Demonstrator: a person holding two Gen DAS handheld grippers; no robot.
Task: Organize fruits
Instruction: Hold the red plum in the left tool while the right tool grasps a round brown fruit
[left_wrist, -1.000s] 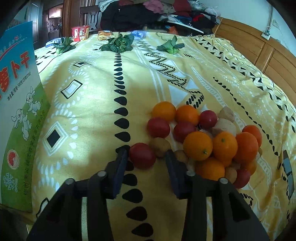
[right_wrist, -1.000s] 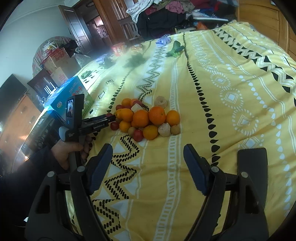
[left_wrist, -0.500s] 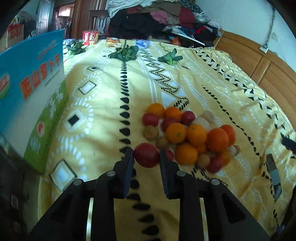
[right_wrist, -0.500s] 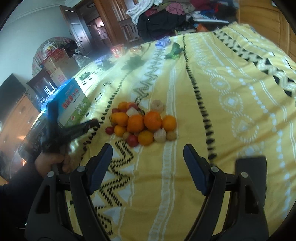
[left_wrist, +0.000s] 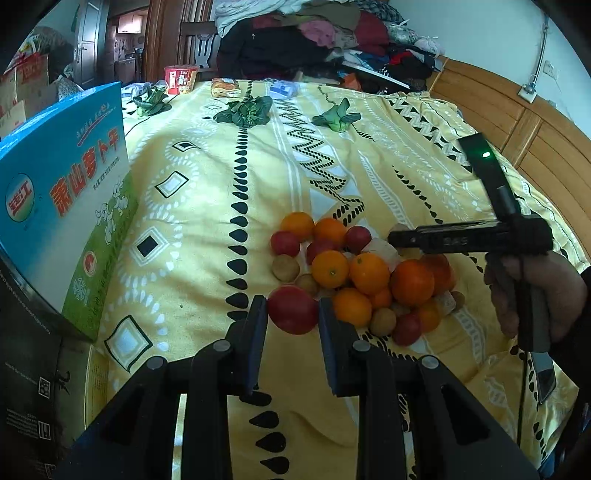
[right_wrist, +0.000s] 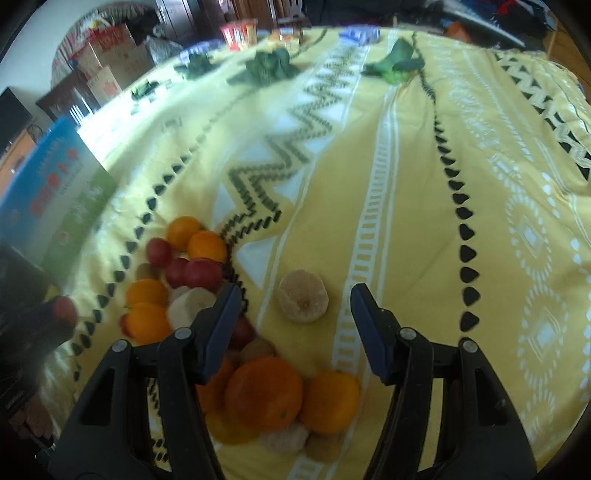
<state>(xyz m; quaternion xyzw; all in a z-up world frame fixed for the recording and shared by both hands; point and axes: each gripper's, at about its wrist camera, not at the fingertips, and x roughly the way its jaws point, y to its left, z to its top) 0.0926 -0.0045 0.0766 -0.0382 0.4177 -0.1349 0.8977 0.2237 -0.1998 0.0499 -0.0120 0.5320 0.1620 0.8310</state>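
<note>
- A yellow bedspread with black and white patterns (left_wrist: 192, 229) covers the whole bed and carries everything else.
- A blue, white and green printed cardboard box (left_wrist: 66, 206) stands on the bedspread's left edge, well apart from the fruit.
- A heap of round orange citrus, small red fruits, brownish balls and pale chunks (left_wrist: 354, 273) lies on the bedspread in mid-view, pieces touching one another.
- The left gripper (left_wrist: 292, 314), black with dark blue pads, is clamped on a round red tomato-like fruit (left_wrist: 293, 309); both pads press its sides, just beside the heap's near edge.
- The right gripper (right_wrist: 295, 306), of the same make, has just been closing, yet its jaws stand partly apart with neither pad touching anything. In the left wrist view it reaches in over the heap's right side, held by a hand (left_wrist: 535, 291).
- A pale, peeled-looking round fruit (right_wrist: 303, 301) sits alone on the bedspread, seen between the right gripper's fingers and a little apart from the heap.
</note>
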